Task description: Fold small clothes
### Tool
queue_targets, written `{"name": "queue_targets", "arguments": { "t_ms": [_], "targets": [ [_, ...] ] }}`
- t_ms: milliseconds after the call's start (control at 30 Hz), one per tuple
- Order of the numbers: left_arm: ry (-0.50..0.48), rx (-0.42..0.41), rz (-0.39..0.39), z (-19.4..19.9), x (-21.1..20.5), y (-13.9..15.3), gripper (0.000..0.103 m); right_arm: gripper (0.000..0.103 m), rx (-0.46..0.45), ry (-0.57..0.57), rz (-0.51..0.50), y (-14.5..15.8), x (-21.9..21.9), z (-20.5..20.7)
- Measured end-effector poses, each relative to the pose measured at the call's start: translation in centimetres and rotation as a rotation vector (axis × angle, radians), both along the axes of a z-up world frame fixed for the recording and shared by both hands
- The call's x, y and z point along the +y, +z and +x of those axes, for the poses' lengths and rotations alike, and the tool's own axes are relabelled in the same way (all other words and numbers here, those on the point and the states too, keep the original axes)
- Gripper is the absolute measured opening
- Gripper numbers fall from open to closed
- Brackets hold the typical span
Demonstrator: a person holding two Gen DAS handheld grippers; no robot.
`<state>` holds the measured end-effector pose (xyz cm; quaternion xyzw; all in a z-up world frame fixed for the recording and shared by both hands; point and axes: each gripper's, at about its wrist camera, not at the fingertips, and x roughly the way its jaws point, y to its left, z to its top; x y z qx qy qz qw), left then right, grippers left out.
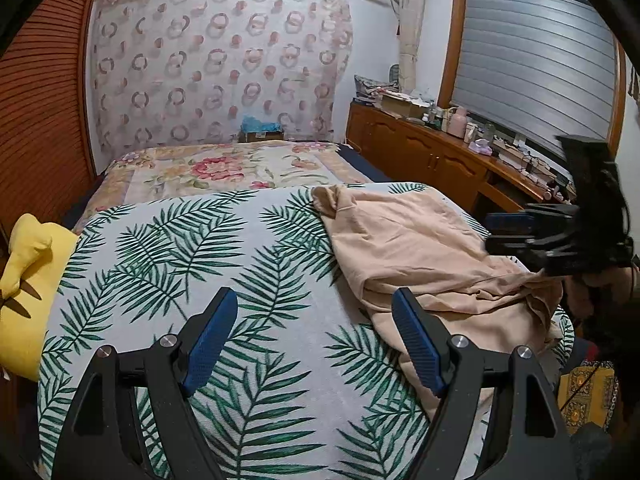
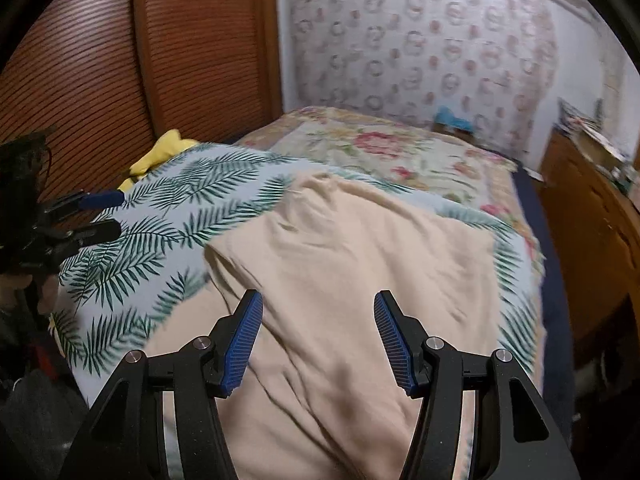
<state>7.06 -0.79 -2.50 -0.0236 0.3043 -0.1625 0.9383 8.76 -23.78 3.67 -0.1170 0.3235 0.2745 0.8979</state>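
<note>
Beige garment (image 2: 352, 272) rumpled on palm-leaf cloth (image 1: 200, 264); left gripper (image 1: 312, 340) and right gripper (image 2: 318, 340) both spread, grasping nothing.

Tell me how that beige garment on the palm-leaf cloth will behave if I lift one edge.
The rumpled beige fabric garment looks soft and thin, so it would probably drape limply. Its creases suggest layers may slide apart. The green palm-leaf printed cloth beneath might drag along.
</note>
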Motion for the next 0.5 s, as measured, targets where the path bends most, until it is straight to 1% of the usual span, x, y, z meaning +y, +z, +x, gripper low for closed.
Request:
{"name": "queue_targets", "arguments": {
  "t_ms": [100, 267, 400, 500],
  "targets": [
    [0.016, 0.002, -0.006, 0.0, 0.8, -0.1, 0.08, 0.06, 0.028, 0.047, -0.02, -1.1, 2.3, 2.2],
    [0.038, 0.009, -0.011, 0.2, 1.7, -0.4, 0.08, 0.06, 0.102, 0.122, -0.082, -3.5, 6.3, 5.4],
    [0.045, 0.013, -0.011, 0.2, 2.1, -0.7, 0.08, 0.06, 0.151, 0.171, -0.08, -4.9, 8.5, 6.6],
    [0.048, 0.019, -0.012, 0.2, 2.4, -1.0, 0.08, 0.06, 0.163, 0.194, -0.073, -5.3, 9.8, 7.2]
  ]
}}
